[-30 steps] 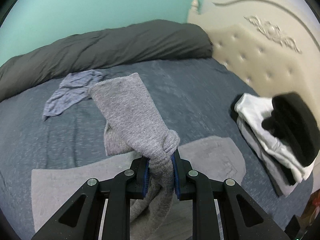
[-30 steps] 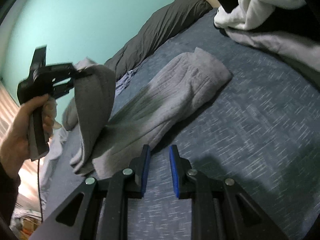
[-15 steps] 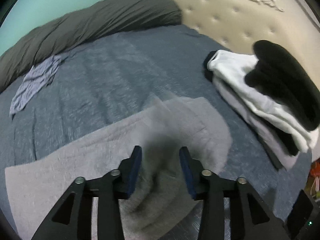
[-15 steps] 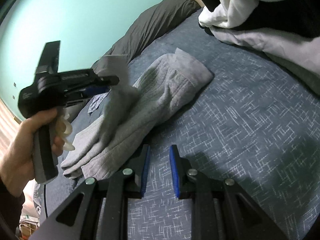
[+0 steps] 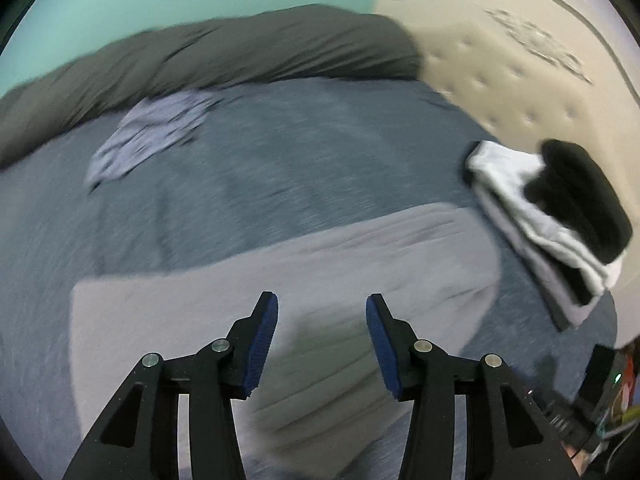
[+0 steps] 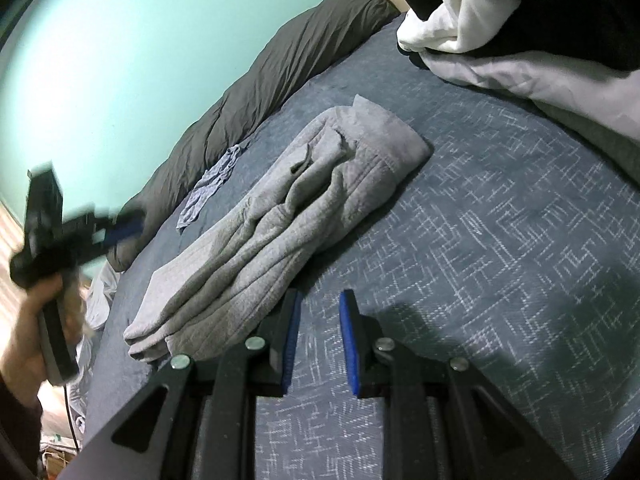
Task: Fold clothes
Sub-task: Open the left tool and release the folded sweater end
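A grey knit garment [image 6: 288,216] lies folded into a long strip on the blue bed sheet [image 6: 480,240]. In the left wrist view it [image 5: 280,280] spreads blurred beneath my left gripper [image 5: 322,320], which is open with nothing between its blue pads. In the right wrist view a hand [image 6: 28,332] holds that left gripper [image 6: 132,226] off the garment's left end, above the bed. My right gripper [image 6: 318,320] hovers by the garment's near edge, its jaws a narrow gap apart and empty.
A stack of folded white, grey and black clothes [image 5: 540,232] sits by the cream headboard [image 5: 520,60] and shows again [image 6: 500,20] top right. A small blue-grey garment [image 6: 208,188] lies by the dark rolled duvet [image 6: 260,92]. A teal wall stands behind.
My left gripper opened and let go of the grey garment's end, which dropped onto the rest of it. That gripper then drew back to the left. The right gripper stayed put.
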